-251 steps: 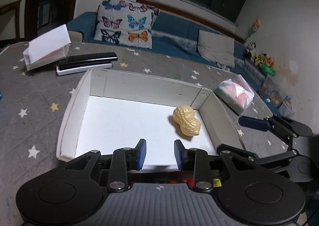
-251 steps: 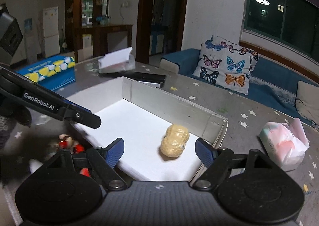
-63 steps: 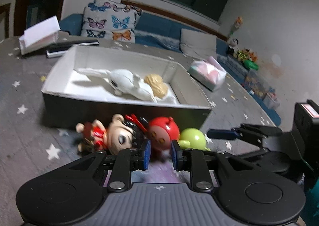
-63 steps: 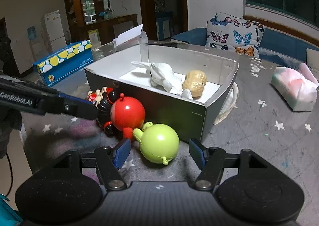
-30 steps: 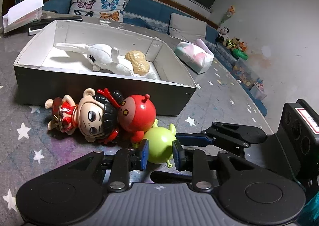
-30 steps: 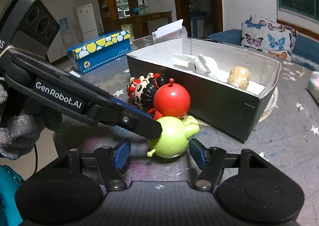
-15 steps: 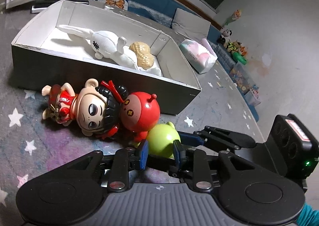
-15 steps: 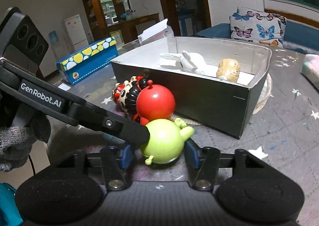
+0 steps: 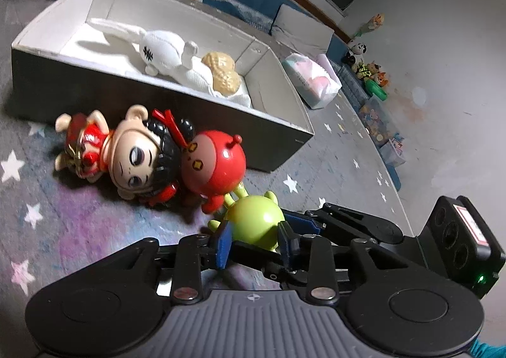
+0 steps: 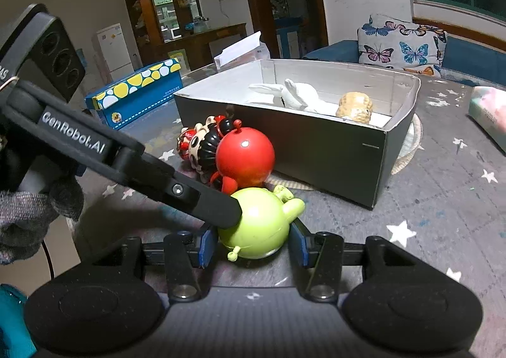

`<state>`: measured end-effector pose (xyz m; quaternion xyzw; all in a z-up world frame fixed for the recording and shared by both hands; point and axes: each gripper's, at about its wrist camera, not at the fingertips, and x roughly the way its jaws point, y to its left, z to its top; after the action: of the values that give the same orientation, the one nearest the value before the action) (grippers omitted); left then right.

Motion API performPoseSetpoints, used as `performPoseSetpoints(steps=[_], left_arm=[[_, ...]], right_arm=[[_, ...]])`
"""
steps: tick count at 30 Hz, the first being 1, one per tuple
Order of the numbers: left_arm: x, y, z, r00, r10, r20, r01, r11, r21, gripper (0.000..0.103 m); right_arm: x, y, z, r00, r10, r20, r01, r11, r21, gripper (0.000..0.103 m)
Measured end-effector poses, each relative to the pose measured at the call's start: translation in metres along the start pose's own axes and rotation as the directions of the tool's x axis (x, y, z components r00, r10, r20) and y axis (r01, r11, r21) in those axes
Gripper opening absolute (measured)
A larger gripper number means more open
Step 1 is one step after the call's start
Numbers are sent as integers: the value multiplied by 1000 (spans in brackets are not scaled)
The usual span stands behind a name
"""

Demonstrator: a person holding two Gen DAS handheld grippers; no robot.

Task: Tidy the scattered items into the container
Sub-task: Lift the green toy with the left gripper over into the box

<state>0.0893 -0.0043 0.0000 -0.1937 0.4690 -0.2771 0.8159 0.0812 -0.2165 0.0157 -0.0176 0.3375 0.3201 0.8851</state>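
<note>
A green round toy figure [image 10: 256, 225] is seen low in the centre of the right wrist view, resting on the star-patterned tablecloth [image 10: 442, 200] and clasped from both sides by the blue pads of the right gripper [image 10: 251, 245], whose jaws are closed in against its body. In the left wrist view the same green figure [image 9: 256, 219] sits just above the centre bottom, between the fingers of the left gripper [image 9: 254, 239]; these fingers are held narrowly apart around it, but whether they press on it cannot be told. One black finger of the left gripper is seen crossing from the left of the right wrist view and touching the toy's upper left side. A red round toy figure [image 9: 215, 165] lies just above the green one and touches it, and a big-headed doll in a red dress [image 9: 126, 149] lies to its left, against it. Behind them, across the upper middle of both views, the open cardboard box [image 9: 278, 143] is found, with a white plush rabbit [image 9: 167, 54] and a peanut-shaped toy [image 9: 223, 72] inside. A pink tissue pack [image 9: 311, 80] lies to the right of the box, and a blue spotted carton [image 10: 136, 91] is seen at the left of the right wrist view.
</note>
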Motion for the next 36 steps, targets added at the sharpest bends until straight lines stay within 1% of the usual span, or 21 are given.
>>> performPoseSetpoints(steps=[4, 6, 10, 16, 21, 29, 33, 36], left_arm=[[4, -1, -1, 1000, -13, -21, 13, 1000, -3, 39], [5, -4, 0, 1000, -5, -28, 6, 1000, 19, 40], [6, -13, -1, 999, 33, -27, -31, 997, 75, 42], [11, -28, -8, 996, 93, 12, -94, 980, 177, 47], [17, -29, -3, 994, 109, -3, -107, 979, 173, 49], [11, -29, -2, 996, 84, -9, -81, 982, 168, 49], [1, -36, 1, 998, 66, 18, -68, 980, 186, 49], [-9, -43, 10, 998, 38, 50, -47, 980, 195, 49]], right_arm=[[-6, 4, -6, 1000, -15, 5, 15, 1000, -7, 49], [-7, 7, -8, 1000, -27, 11, 28, 999, -20, 49], [-6, 10, -9, 999, -39, 16, 40, 999, -36, 49], [-6, 10, -9, 999, -44, 24, 45, 998, -47, 49], [-6, 12, -9, 998, -48, 26, 50, 997, -59, 49], [-11, 16, -8, 998, -57, 30, 59, 996, -67, 49], [-21, 20, -2, 996, -70, 49, 74, 994, -83, 49], [-31, 21, 10, 993, -79, 84, 88, 991, -105, 49]])
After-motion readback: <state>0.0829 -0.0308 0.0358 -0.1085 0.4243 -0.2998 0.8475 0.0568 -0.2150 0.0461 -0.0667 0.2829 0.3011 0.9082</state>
